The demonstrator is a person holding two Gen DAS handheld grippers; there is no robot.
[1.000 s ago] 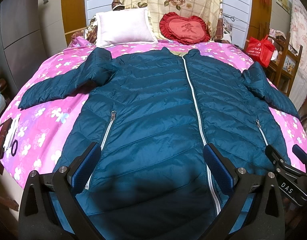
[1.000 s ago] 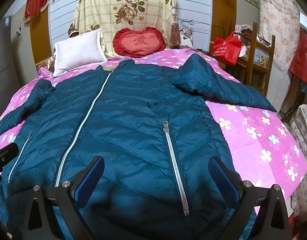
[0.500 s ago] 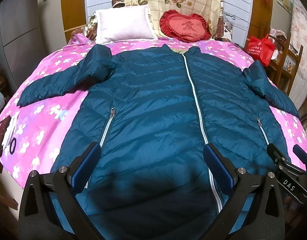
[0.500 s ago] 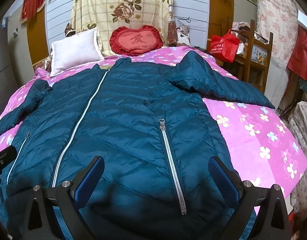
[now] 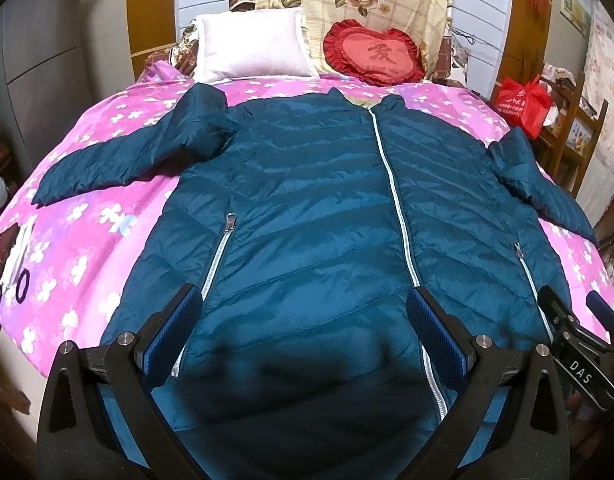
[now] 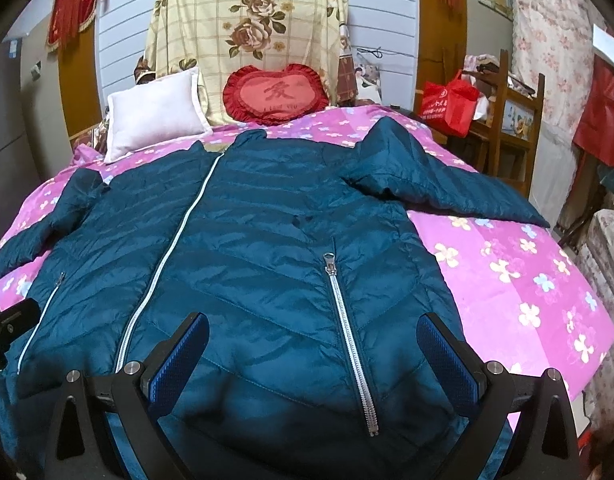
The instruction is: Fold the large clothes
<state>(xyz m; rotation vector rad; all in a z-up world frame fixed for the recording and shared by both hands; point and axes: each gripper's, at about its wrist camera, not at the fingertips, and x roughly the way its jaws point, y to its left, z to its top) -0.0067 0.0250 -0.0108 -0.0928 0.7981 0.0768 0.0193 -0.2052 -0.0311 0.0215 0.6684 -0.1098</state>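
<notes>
A teal quilted puffer jacket lies face up and zipped on the pink floral bed, collar toward the pillows and both sleeves spread out sideways. My left gripper hovers open above the hem, between the left pocket zip and the centre zip. Over the hem on the jacket's other half, my right gripper is open too, its blue pads straddling the right pocket zip. Neither holds any cloth. The right gripper's tip shows at the lower right of the left wrist view.
A white pillow and a red heart cushion lean on a floral headboard cover. A red bag sits on wooden furniture to the bed's right. Small items and a hair tie lie at the bed's left edge.
Both views have risen and tilted slightly, so the jacket sits lower in frame and more of the headboard shows. Both grippers stay open; the jacket has not moved.
</notes>
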